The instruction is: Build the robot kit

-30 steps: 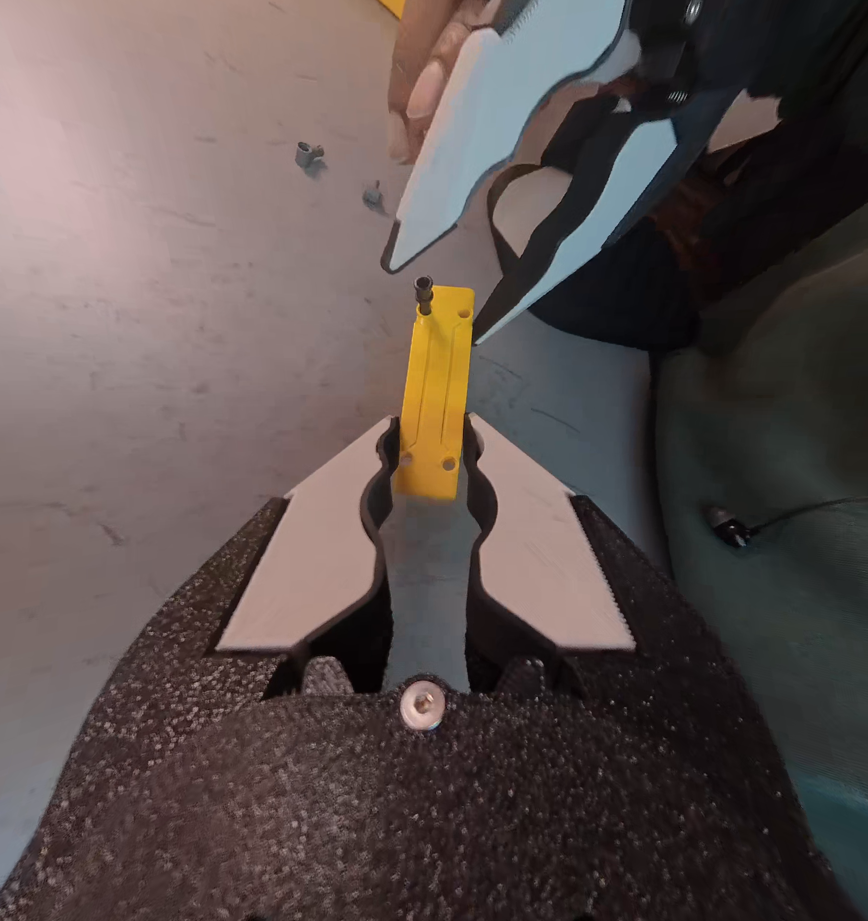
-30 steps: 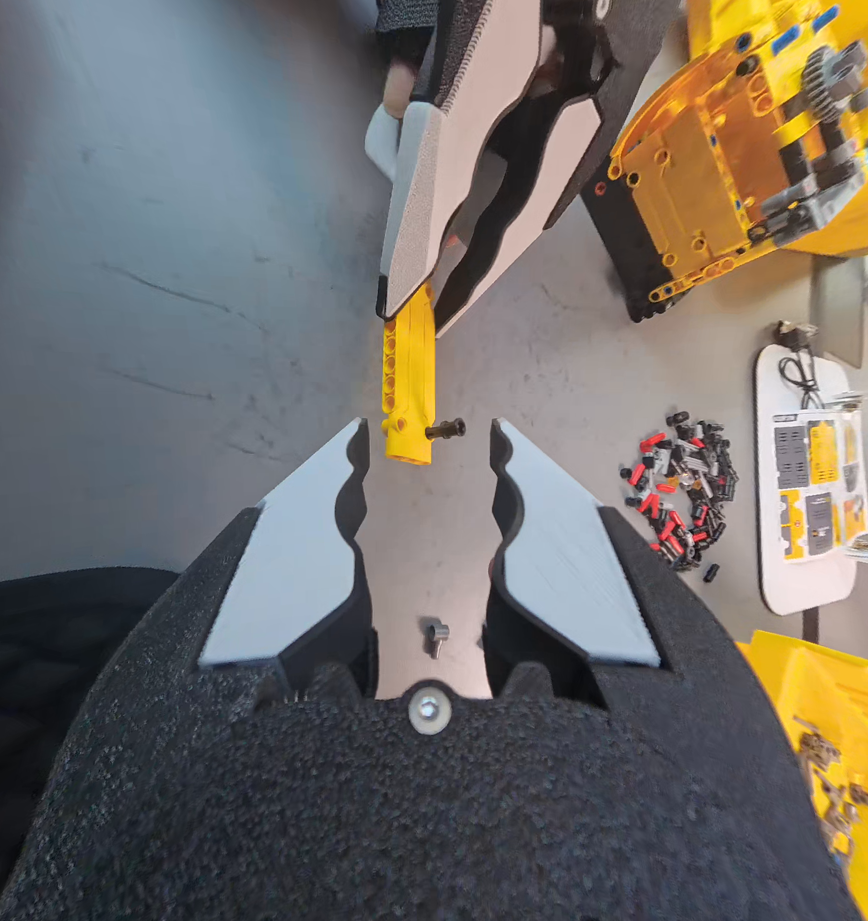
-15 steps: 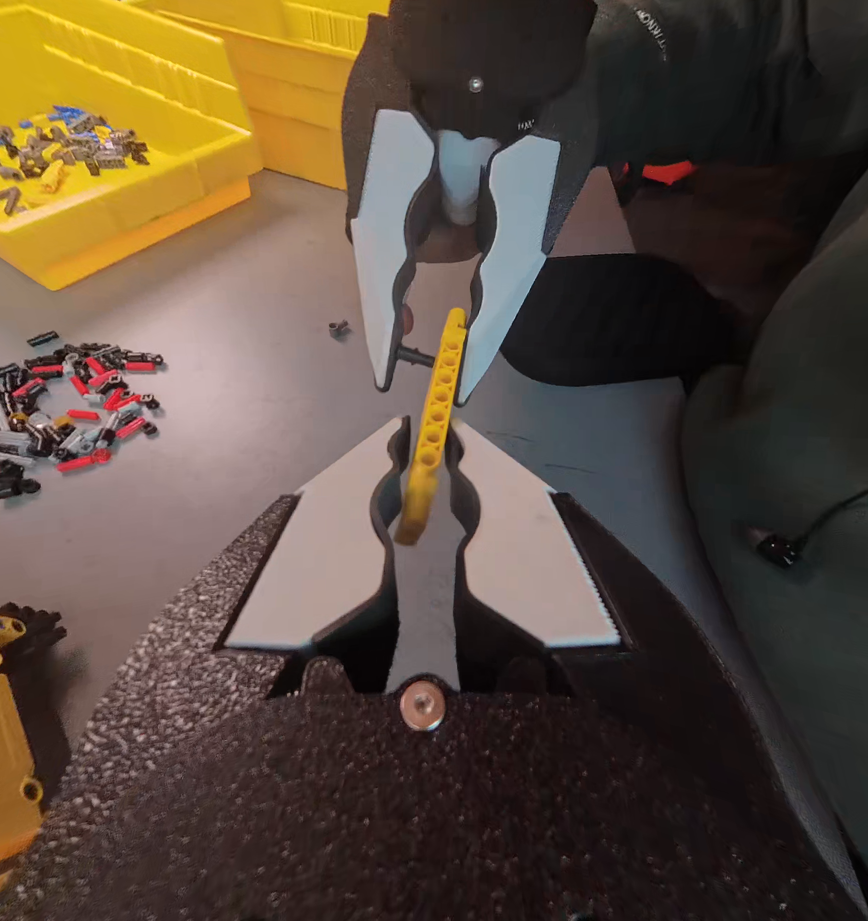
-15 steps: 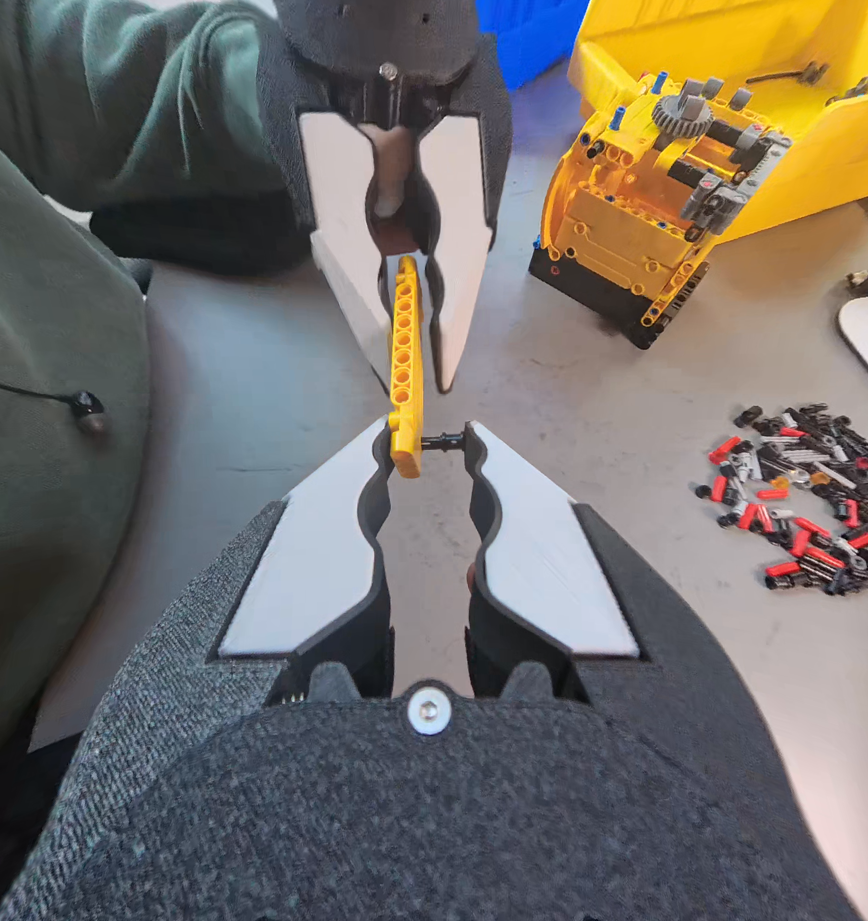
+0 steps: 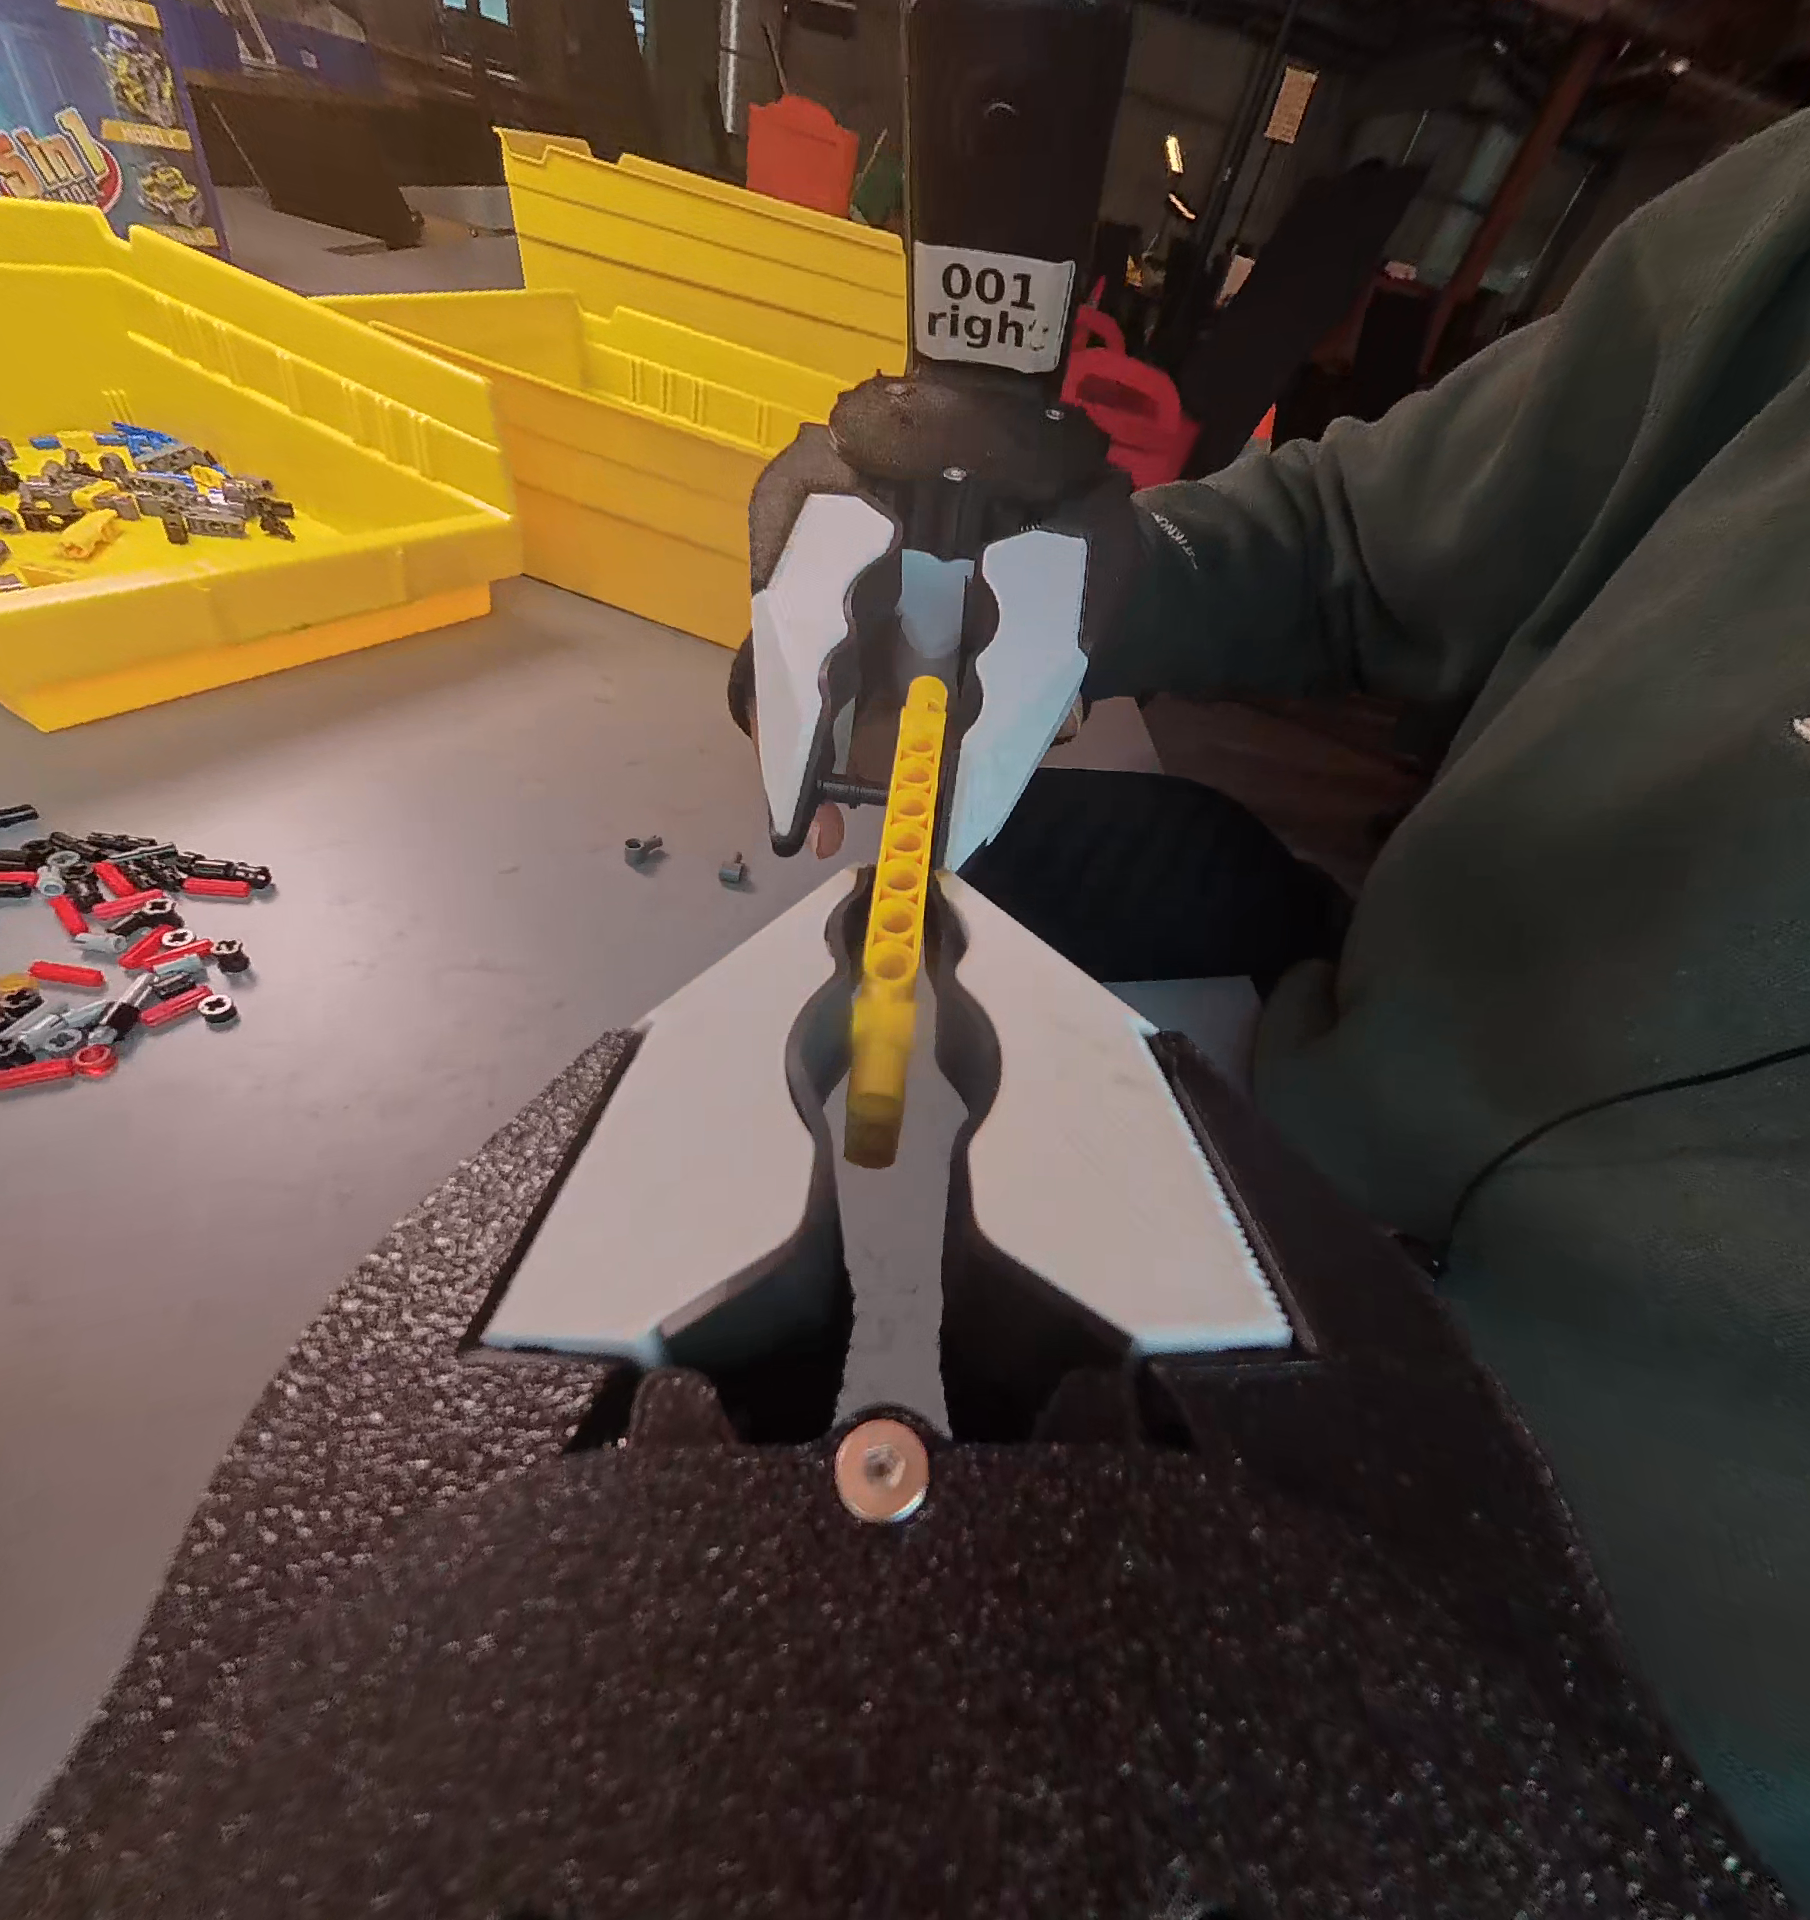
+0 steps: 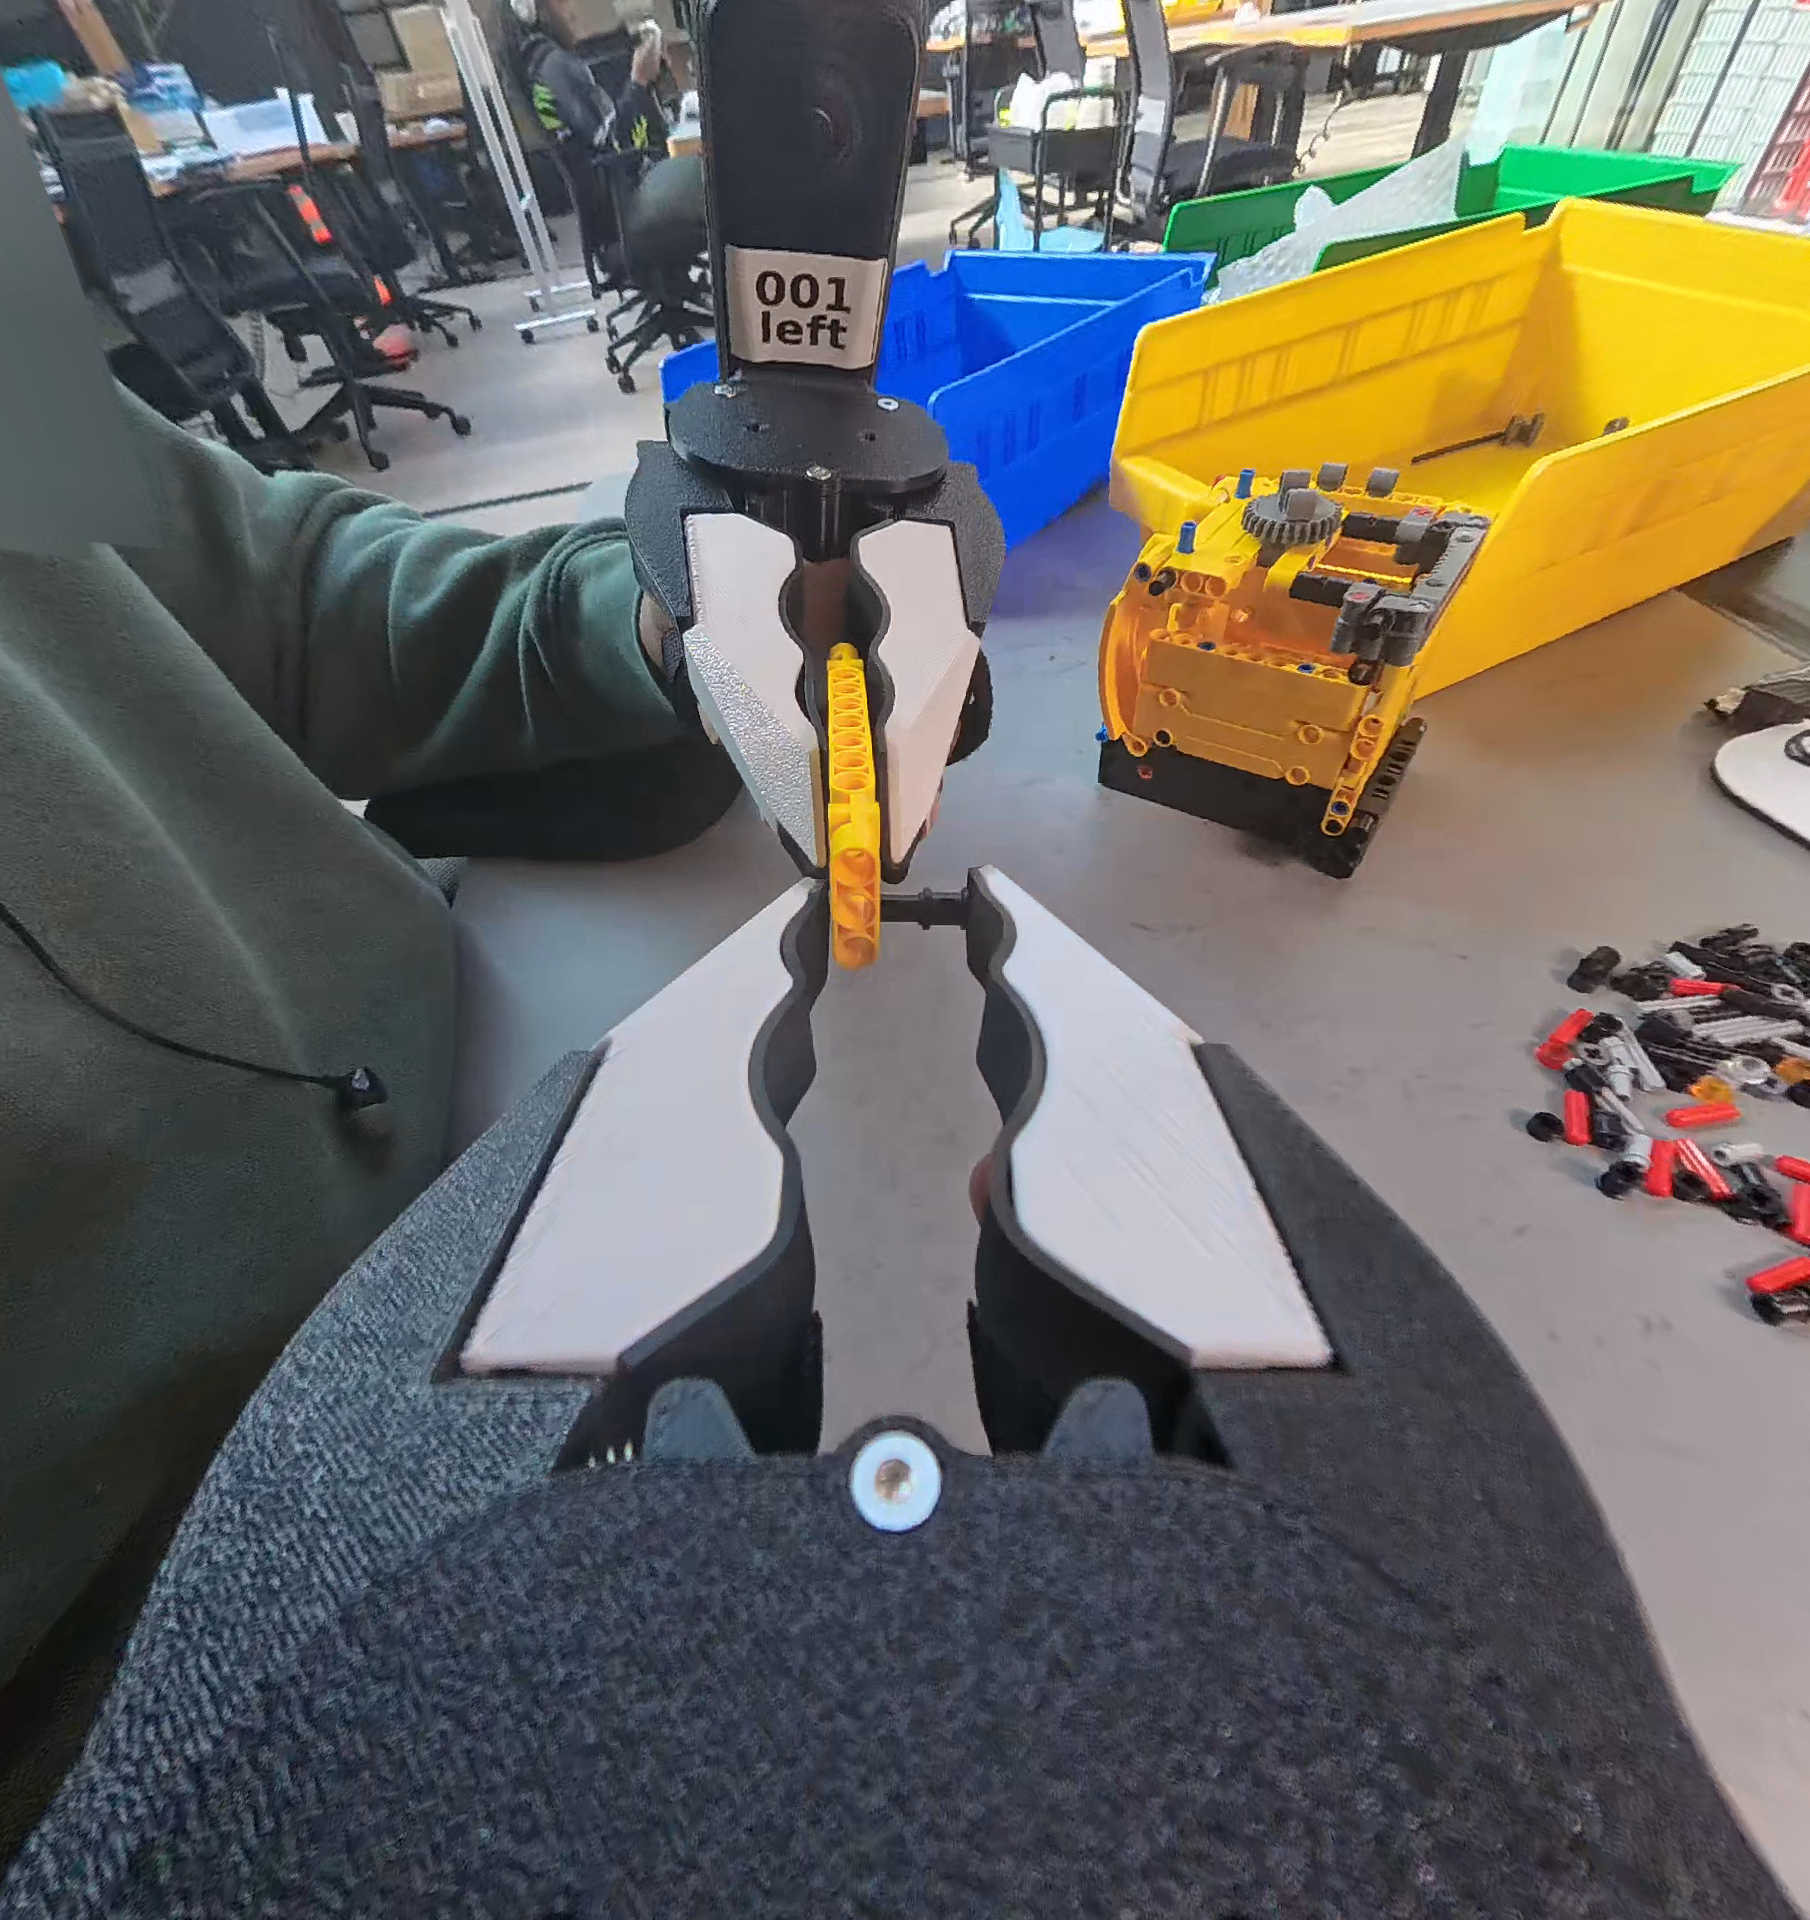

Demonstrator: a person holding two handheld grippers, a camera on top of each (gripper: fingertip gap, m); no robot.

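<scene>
My left gripper (image 5: 896, 883) is shut on a long yellow holed beam (image 5: 906, 831) and holds it edge-up above the grey table (image 5: 413, 1039). A black pin (image 5: 854, 792) sticks sideways out of the beam near its far end. My right gripper (image 6: 896, 891) faces the left one. Its jaws straddle the beam's end (image 6: 854, 904): one fingertip touches the beam and the other touches the head of the black pin (image 6: 927, 900). The left gripper also shows in the right wrist view (image 6: 849, 847), and the right gripper in the left wrist view (image 5: 880, 844).
A yellow brick-built vehicle (image 6: 1275, 665) stands before a yellow bin (image 6: 1607, 343) and a blue bin (image 6: 1036, 343). A pile of red and black pins (image 6: 1732, 1101) lies to the right. Yellow bins (image 5: 257, 499) hold parts. Two small grey pieces (image 5: 646, 850) lie loose. Green sleeves flank the grippers. Left and right tips are no more than a few centimetres apart. Left tips and right tips are each some 15 cm from the yellow brick-built vehicle (image 6: 1275, 665).
Both grippers tilted up from looking down at the table to level. The right gripper, open beside the beam a second ago, has closed around the beam's end and pin.
</scene>
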